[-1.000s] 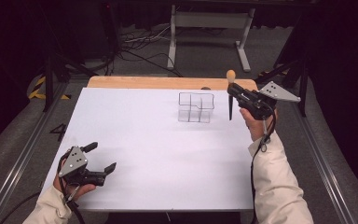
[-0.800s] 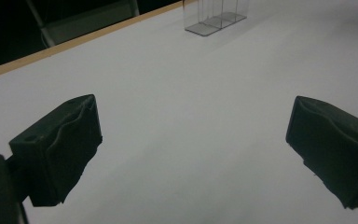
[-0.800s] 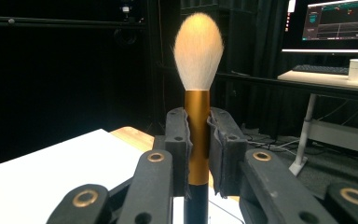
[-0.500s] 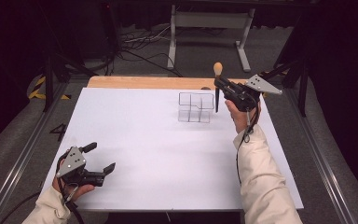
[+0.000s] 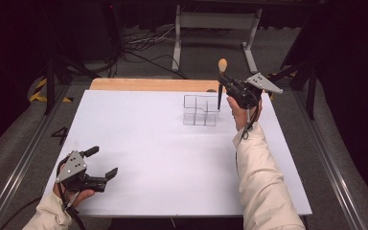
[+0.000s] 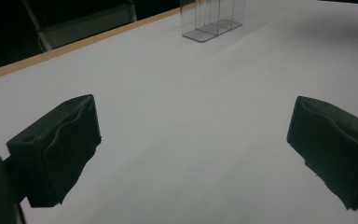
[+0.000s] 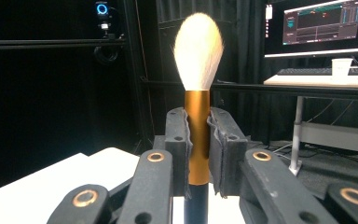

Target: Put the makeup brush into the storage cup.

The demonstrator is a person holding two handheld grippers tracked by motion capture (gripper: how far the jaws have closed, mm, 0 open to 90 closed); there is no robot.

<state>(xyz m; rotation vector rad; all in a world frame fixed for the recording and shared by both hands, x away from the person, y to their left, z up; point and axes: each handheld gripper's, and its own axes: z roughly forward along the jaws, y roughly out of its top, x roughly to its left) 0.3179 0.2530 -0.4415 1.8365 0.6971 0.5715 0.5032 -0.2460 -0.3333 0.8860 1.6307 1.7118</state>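
My right gripper (image 5: 226, 88) is shut on a makeup brush (image 5: 220, 84) with a pale tuft on top, a gold ferrule and a dark handle, held upright. The brush's lower end hangs just above the right rear compartment of a clear plastic organizer (image 5: 199, 110) on the white table sheet. In the right gripper view the pads (image 7: 176, 140) clamp the gold ferrule of the brush (image 7: 198, 116). Near the table's front left corner my left gripper (image 5: 101, 163) rests open with nothing between its fingers. The left gripper view has both wide-apart pads (image 6: 58, 147) over bare sheet, with the organizer (image 6: 213, 18) far ahead.
A white sheet (image 5: 139, 153) covers the table, with a strip of wooden edge (image 5: 143, 85) at the back. Dark floor with cables and a metal stand (image 5: 211, 28) lies behind the table. A monitor and a desk (image 7: 317, 28) show in the right gripper view.
My right gripper has carried the brush leftward and slightly down, from beside the organizer's right edge to over its right rear compartment. The left gripper has stayed in place.
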